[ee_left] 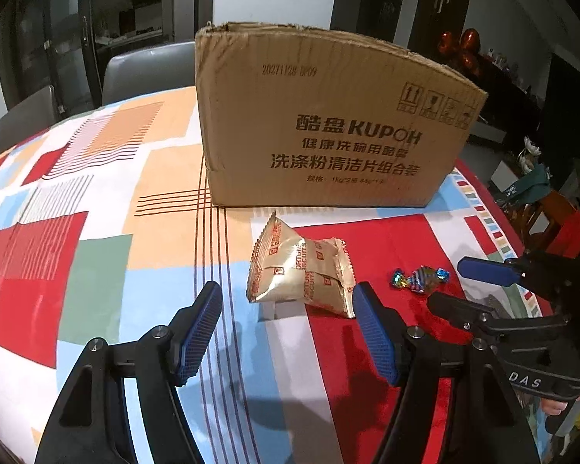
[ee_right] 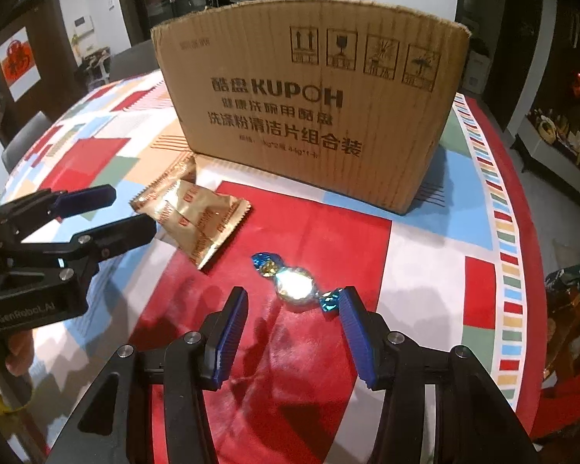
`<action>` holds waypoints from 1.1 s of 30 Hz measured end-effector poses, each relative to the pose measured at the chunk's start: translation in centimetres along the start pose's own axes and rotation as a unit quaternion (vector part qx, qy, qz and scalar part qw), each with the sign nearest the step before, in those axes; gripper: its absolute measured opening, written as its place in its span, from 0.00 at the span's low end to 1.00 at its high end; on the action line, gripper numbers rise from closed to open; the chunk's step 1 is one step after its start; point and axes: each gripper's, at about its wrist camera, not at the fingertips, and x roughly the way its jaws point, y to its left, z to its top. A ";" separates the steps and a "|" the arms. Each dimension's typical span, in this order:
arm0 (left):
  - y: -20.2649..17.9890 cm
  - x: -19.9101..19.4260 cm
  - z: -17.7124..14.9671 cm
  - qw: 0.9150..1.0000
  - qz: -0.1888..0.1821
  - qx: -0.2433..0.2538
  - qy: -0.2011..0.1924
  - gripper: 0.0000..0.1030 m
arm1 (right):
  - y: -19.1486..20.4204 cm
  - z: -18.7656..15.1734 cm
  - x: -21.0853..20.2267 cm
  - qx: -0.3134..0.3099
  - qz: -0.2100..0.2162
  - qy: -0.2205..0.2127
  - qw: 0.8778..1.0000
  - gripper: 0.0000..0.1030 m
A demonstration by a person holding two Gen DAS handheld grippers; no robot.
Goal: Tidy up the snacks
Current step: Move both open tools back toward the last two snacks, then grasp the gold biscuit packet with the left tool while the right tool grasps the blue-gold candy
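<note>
Two snacks lie on the cloth-covered surface (ee_left: 96,232) in front of a cardboard box (ee_left: 321,116): a gold biscuit packet (ee_left: 301,274) and, beside it toward the right edge, a blue-wrapped candy (ee_right: 294,284). Left tongs (ee_left: 290,317) hang spread apart just short of the packet, gripping nothing. Right tongs (ee_right: 294,324) are likewise released, straddling the near end of the candy without pressing it.

Two gold biscuit packets (ee_left: 299,272) lie overlapping beside a blue-wrapped candy (ee_right: 294,284), before an upright cardboard box (ee_left: 328,123).
</note>
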 end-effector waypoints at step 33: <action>-0.6 2.0 1.5 0.998 -0.048 -0.034 -0.003 0.29 | -0.1 0.9 1.1 0.004 -0.006 -0.034 0.999 0.26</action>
